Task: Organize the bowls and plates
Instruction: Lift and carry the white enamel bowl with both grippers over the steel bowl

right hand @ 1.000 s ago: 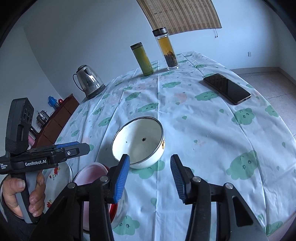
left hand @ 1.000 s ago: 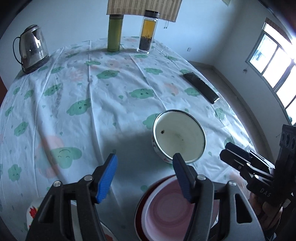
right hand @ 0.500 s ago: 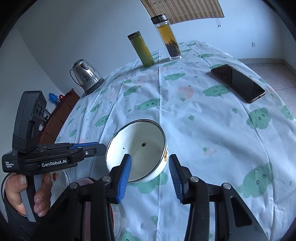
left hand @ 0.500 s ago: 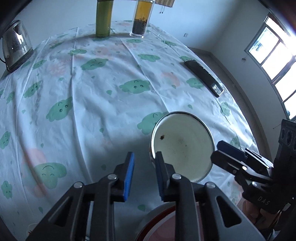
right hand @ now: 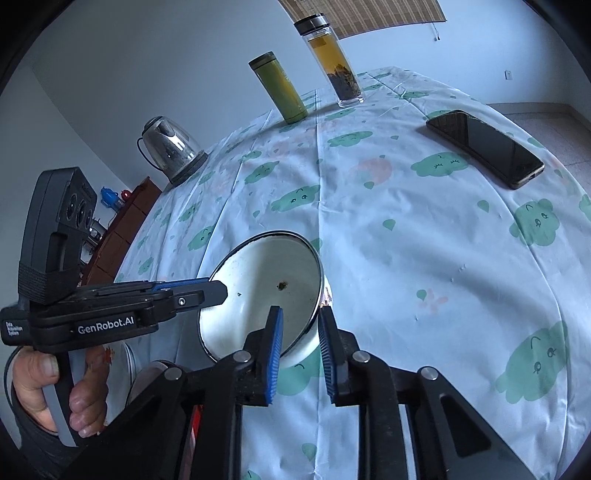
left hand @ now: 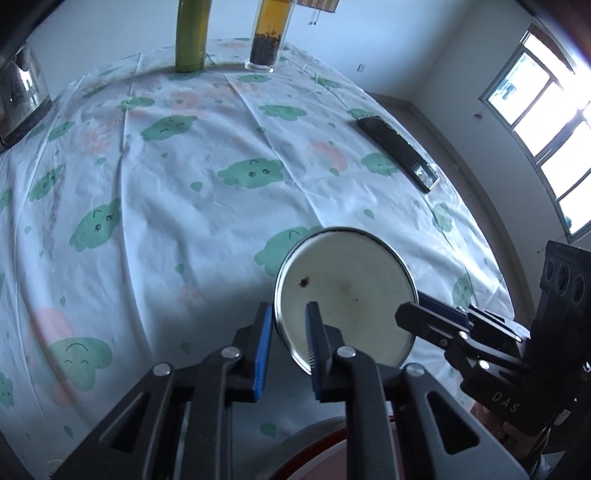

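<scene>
A white enamel bowl (left hand: 347,295) with a dark rim sits on the cloud-print tablecloth; it also shows in the right wrist view (right hand: 266,291). My left gripper (left hand: 290,325) is shut on the bowl's left rim, one finger outside and one inside. My right gripper (right hand: 300,328) is shut on the bowl's right rim the same way. The right gripper shows in the left wrist view (left hand: 424,317), and the left gripper in the right wrist view (right hand: 210,290). A red-rimmed pink plate (left hand: 317,454) lies under my left gripper, mostly hidden.
A green flask (left hand: 190,33), a glass tea bottle (left hand: 269,33) and a kettle (left hand: 20,92) stand at the table's far side. A black phone (left hand: 399,151) lies at the right. A floral plate (right hand: 118,362) lies near the left hand.
Both grippers moved forward onto the bowl and closed on opposite sides of its rim. A second ago both were open and short of the bowl.
</scene>
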Tool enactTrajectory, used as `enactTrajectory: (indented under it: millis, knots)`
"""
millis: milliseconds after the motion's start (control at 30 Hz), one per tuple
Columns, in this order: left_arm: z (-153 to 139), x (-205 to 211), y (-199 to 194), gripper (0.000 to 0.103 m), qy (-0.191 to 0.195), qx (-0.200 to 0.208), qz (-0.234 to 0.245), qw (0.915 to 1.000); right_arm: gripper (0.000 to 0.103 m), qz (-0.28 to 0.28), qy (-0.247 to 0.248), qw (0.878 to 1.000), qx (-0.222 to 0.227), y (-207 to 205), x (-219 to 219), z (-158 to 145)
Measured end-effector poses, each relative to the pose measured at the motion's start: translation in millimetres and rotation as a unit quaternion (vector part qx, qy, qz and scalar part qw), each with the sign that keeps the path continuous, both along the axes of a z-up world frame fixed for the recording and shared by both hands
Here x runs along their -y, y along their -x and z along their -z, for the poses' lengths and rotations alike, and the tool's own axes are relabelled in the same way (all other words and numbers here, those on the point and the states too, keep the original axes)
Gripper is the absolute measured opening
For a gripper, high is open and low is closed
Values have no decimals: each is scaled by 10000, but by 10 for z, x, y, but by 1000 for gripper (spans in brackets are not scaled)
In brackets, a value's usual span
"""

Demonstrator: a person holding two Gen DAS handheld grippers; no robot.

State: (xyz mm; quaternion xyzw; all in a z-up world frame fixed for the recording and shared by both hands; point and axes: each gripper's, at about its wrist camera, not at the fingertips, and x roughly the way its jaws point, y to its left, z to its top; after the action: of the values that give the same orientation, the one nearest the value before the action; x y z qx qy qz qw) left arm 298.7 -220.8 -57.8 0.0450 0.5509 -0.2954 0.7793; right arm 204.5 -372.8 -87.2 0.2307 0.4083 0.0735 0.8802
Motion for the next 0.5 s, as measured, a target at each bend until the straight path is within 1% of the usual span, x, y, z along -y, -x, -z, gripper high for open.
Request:
enactTrajectory:
  millis: [67,267,400,500]
  knots:
    - [1,-29,-14,15,85,-75,-63,9999,21,13,-19,10000,-2,2,-4,0]
    - [-8,-56,7,15,128,-86,-120,9998,21,11,4,10000,38,5,-32,-74]
    - [-42,-76,14,15,184,-52,-172,9997,21,-2,66,10000,73,19,-54,-124]
    - [-105,-91,39,15,207,61,-194,9996,21,-14,82,9999,116,23,-70,-171]
